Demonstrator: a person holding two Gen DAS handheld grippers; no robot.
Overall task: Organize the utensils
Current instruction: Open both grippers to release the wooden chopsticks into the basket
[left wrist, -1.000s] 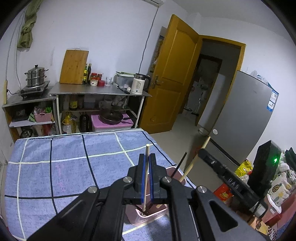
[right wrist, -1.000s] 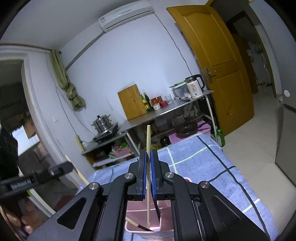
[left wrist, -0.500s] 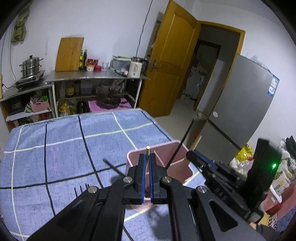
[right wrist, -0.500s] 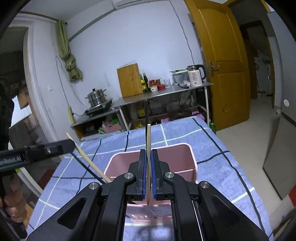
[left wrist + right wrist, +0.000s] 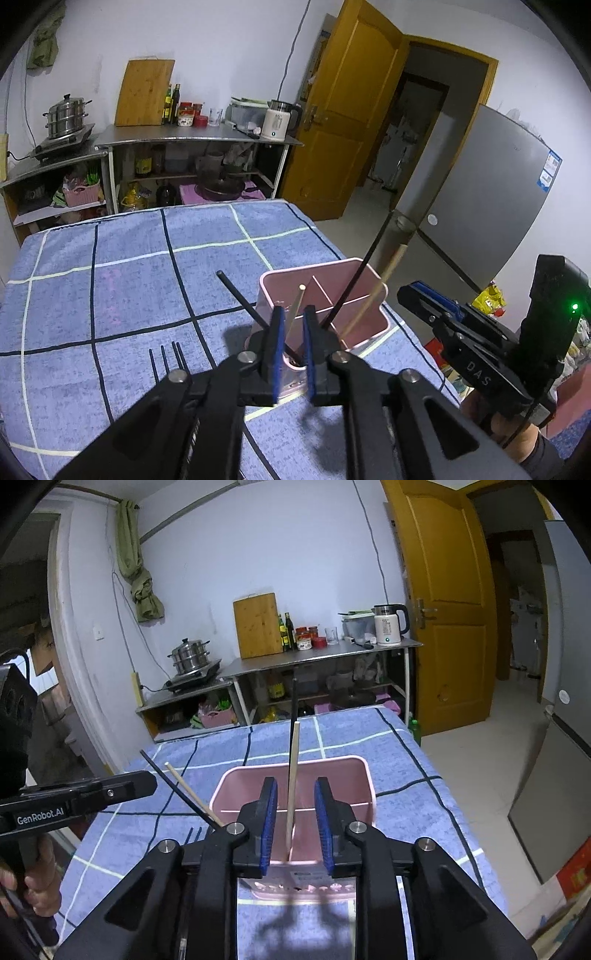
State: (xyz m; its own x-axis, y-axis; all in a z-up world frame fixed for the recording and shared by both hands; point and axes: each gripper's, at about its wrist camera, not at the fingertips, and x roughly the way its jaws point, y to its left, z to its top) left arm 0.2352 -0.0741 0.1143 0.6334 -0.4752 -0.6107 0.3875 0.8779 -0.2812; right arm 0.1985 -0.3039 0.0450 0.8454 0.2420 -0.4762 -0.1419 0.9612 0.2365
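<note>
Left wrist view: our left gripper (image 5: 292, 334) stands released around a wooden chopstick (image 5: 296, 304) dropped in the pink holder (image 5: 365, 334) ahead. Our right gripper (image 5: 294, 825) is likewise released; four chopsticks are binned. A black fork (image 5: 167, 360) left of the fingers remains.

My left wrist camera looks along my left gripper (image 5: 291, 339) from close above the pink utensil holder (image 5: 373, 325) toward the kitchen shelf (image 5: 199, 136) and door, while my right one faces the same holder, blue checked cloth (image 5: 399, 746) and shelf from its other side.
</note>
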